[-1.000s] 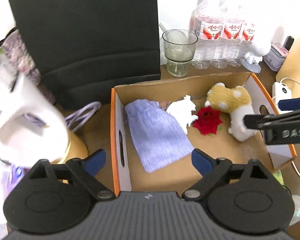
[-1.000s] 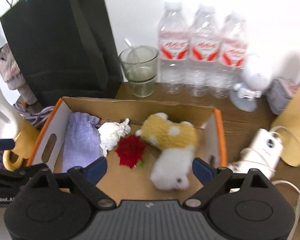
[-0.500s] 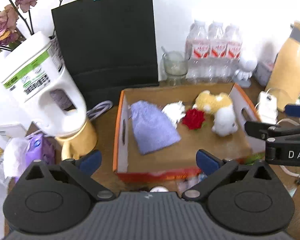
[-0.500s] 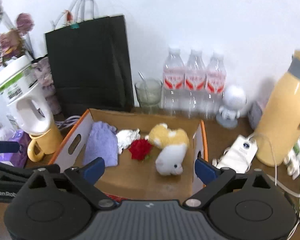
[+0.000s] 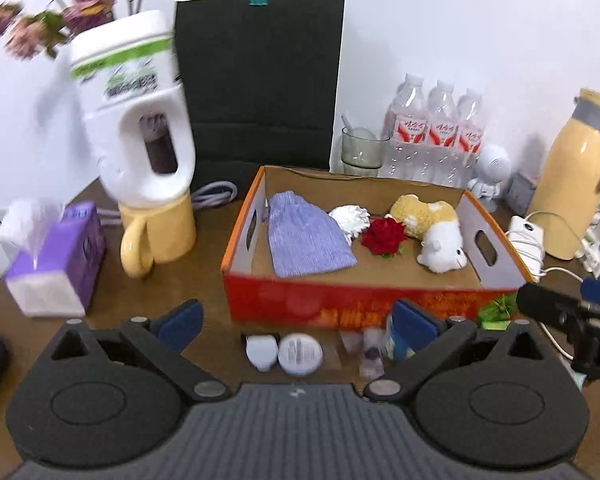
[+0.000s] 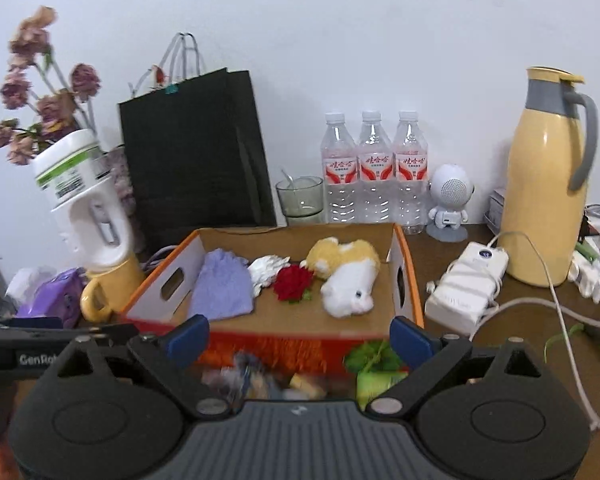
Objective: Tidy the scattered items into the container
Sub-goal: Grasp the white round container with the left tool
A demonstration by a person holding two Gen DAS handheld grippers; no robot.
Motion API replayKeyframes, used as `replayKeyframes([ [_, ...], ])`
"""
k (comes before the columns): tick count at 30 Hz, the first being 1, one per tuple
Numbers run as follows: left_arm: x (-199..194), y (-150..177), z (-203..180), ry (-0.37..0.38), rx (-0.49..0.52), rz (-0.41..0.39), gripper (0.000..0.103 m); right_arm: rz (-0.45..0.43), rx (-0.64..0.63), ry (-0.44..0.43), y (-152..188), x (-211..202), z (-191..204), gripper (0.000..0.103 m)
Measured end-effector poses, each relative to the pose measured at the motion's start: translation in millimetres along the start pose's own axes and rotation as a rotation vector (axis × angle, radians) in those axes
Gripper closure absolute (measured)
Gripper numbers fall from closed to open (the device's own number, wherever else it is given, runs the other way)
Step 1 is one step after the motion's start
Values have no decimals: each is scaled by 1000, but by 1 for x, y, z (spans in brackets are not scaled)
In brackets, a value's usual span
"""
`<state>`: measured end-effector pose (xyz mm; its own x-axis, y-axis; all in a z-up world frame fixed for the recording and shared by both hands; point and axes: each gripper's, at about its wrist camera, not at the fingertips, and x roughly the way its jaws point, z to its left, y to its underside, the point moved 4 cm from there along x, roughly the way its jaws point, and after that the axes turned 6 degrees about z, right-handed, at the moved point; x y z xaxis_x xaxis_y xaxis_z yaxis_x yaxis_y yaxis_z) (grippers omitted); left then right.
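Observation:
An open cardboard box [image 5: 340, 304] [image 6: 404, 256] with orange edges holds a lilac cloth pouch [image 5: 308, 236] [image 6: 222, 288], a white crumpled piece [image 5: 350, 218] [image 6: 266, 270], a red rose [image 5: 383, 236] [image 6: 294, 282] and a yellow-and-white plush toy [image 5: 436, 230] [image 6: 348, 276]. My left gripper [image 5: 296, 322] is open and empty in front of the box. Between its fingers on the table lie a white case [image 5: 261, 350], a round white tin [image 5: 300, 356] and small clear items [image 5: 370, 354]. My right gripper [image 6: 300, 338] is open and empty too, above blurred small items [image 6: 260, 380] and a green leafy item [image 6: 374, 360].
A yellow mug [image 5: 160, 232] carrying a white jug [image 5: 136, 120], a purple tissue pack [image 5: 56, 260] and a black paper bag [image 5: 260, 80] stand left and behind. Behind and to the right are a glass [image 6: 300, 200], three water bottles [image 6: 374, 168], a white robot figure [image 6: 452, 200], a yellow thermos [image 6: 548, 176] and a white charger with cables [image 6: 464, 292].
Both grippers have pulled back from over the box to in front of it. The box's front wall and the small items on the table before it have come into view.

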<state>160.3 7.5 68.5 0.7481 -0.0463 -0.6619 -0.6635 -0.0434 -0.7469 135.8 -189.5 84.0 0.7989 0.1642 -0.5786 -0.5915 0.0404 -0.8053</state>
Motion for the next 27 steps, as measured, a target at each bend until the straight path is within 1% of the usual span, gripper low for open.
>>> replayKeyframes([
  [2, -7, 19, 5, 3, -9, -23, 0, -18, -9, -2, 22, -6, 5, 3],
  [4, -15, 36, 10, 1, -28, -54, 0, -20, -17, -18, 43, -10, 10, 3],
  [6, -24, 56, 15, 6, -39, -77, 0, -15, -13, -16, 63, -13, 13, 3],
  [10, -34, 93, 21, 13, -27, -50, 0, 12, 3, -53, 95, -19, 15, 2],
  [14, -42, 120, 22, 34, 1, -37, 0, 34, 10, -73, 115, -29, 16, 2],
  [17, -48, 133, 23, 37, 3, -43, 0, 49, -17, -88, 130, -37, 21, 1],
  [20, -51, 140, 25, 38, 11, -42, 0, 77, -54, -80, 145, -41, 25, 0],
  [22, -50, 143, 27, 33, 8, -34, 0, 107, -51, -88, 153, -41, 24, 0],
  [27, -43, 146, 27, 44, 33, -17, 0, 124, -42, -104, 159, -42, 22, 0],
])
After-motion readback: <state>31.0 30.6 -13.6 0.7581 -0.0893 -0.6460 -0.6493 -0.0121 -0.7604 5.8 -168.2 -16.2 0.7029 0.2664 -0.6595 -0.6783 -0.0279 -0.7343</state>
